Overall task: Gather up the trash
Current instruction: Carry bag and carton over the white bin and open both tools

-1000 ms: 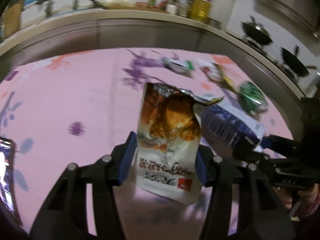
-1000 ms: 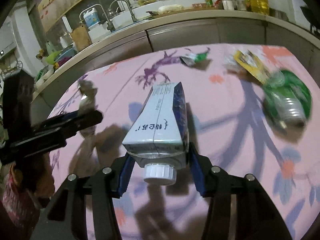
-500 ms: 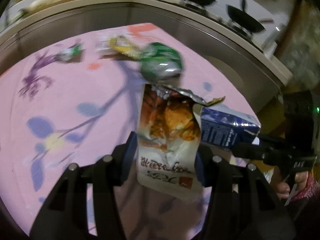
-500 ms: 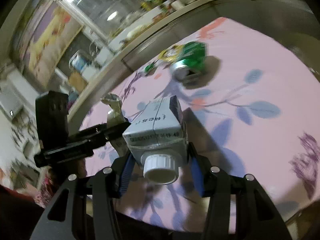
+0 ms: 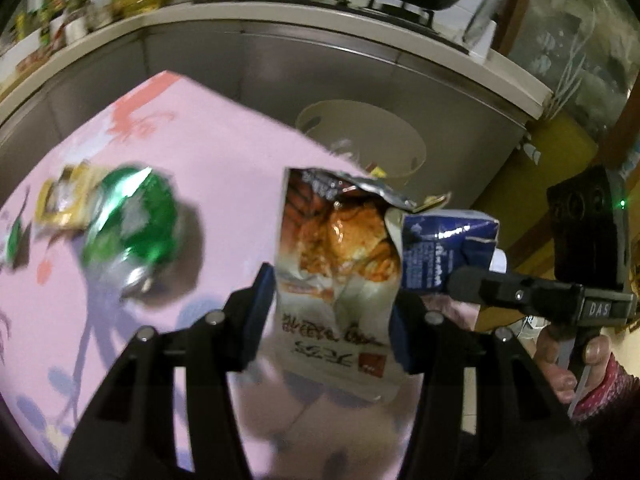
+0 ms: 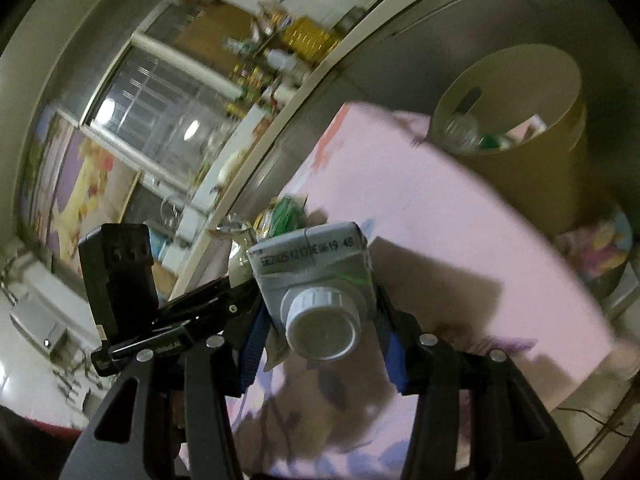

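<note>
A snack bag [image 5: 336, 280] is clamped in the left gripper [image 5: 328, 312] and a carton [image 6: 316, 276] in the right gripper [image 6: 320, 328], both near the bin [image 6: 516, 96], which already holds trash. A can [image 5: 136, 220] and wrappers [image 5: 64, 200] remain on the table [image 5: 224, 152].

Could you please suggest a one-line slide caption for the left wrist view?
Left gripper clamps a torn snack bag above the pink tablecloth, the bin ahead and a crushed green can left behind.

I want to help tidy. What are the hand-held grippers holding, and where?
Left hand-held gripper: snack bag, lower sides. Right hand-held gripper: milk carton, cap end.
</note>
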